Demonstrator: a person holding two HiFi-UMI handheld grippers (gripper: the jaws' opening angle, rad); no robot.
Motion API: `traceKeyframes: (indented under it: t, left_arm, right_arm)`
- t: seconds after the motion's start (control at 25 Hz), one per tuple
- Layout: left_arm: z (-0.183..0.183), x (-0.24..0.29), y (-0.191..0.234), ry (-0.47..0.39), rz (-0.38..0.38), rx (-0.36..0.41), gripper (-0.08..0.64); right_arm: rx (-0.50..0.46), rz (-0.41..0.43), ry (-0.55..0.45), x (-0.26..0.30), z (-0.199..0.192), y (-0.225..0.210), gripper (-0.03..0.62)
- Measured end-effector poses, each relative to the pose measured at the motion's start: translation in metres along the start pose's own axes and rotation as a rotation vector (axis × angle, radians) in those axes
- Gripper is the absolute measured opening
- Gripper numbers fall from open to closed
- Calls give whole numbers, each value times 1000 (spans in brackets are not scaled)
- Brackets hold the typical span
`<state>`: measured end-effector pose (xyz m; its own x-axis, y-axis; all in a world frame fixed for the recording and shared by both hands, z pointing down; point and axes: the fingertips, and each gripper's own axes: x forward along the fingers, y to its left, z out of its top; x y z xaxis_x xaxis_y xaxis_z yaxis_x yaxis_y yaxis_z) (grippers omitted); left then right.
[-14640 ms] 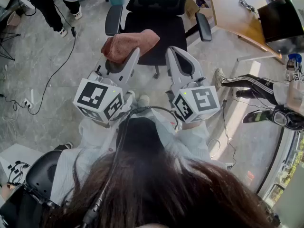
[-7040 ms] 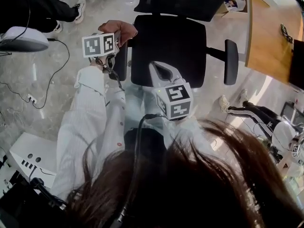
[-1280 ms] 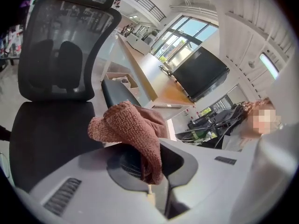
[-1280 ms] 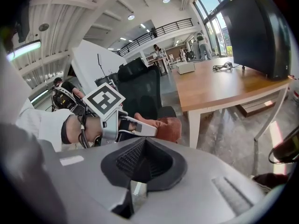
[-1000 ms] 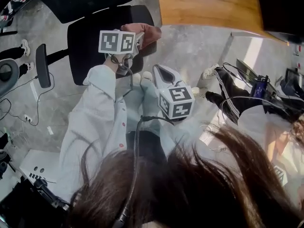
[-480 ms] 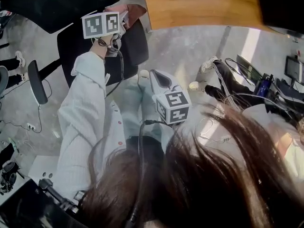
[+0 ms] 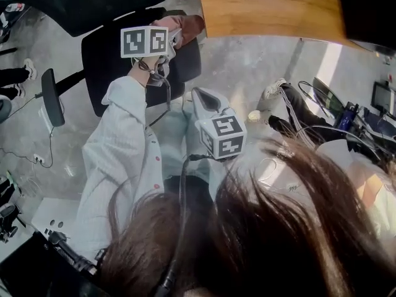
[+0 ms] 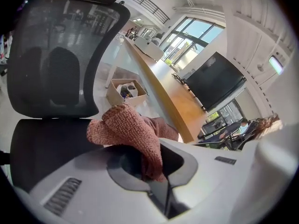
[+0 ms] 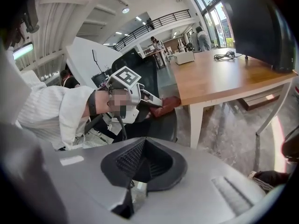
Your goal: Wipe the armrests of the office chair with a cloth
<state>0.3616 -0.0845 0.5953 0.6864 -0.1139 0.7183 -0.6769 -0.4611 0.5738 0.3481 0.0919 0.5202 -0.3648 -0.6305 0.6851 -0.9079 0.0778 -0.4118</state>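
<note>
- Clearly, from the left gripper view: reddish terry cloth (image 8: 133,134) clamped in the left tongs (image 8: 150,169), bunched above the black seat of the office chair (image 8: 51,143).
- From the head view only: cloth at the chair's side just beside the wooden tabletop (image 7: 266,8); opposite armrest (image 7: 51,98) well apart from it.
- Right tongs (image 9: 139,164) pressed together, nothing between them, held apart from the chair.
- Open cardboard box (image 8: 125,91) on the floor beyond the chair, seen only in the left gripper view; contents too small to make out.
</note>
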Motion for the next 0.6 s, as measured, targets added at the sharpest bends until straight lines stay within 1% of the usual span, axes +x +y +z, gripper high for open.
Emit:
traceKeyframes:
  t: [0.2, 0.4, 0.6]
  left_arm:
    - [-40, -19, -14, 33, -52, 8, 41]
    - [-81, -40, -36, 33, -70, 26, 41]
    - [-109, -55, -50, 31, -83, 8, 41]
  right_arm:
    - [-16, 0, -10, -2, -3, 16, 2]
    - [-20, -1, -24, -26, -17, 33, 2]
    - [-25, -6, -40, -44, -26, 42, 2]
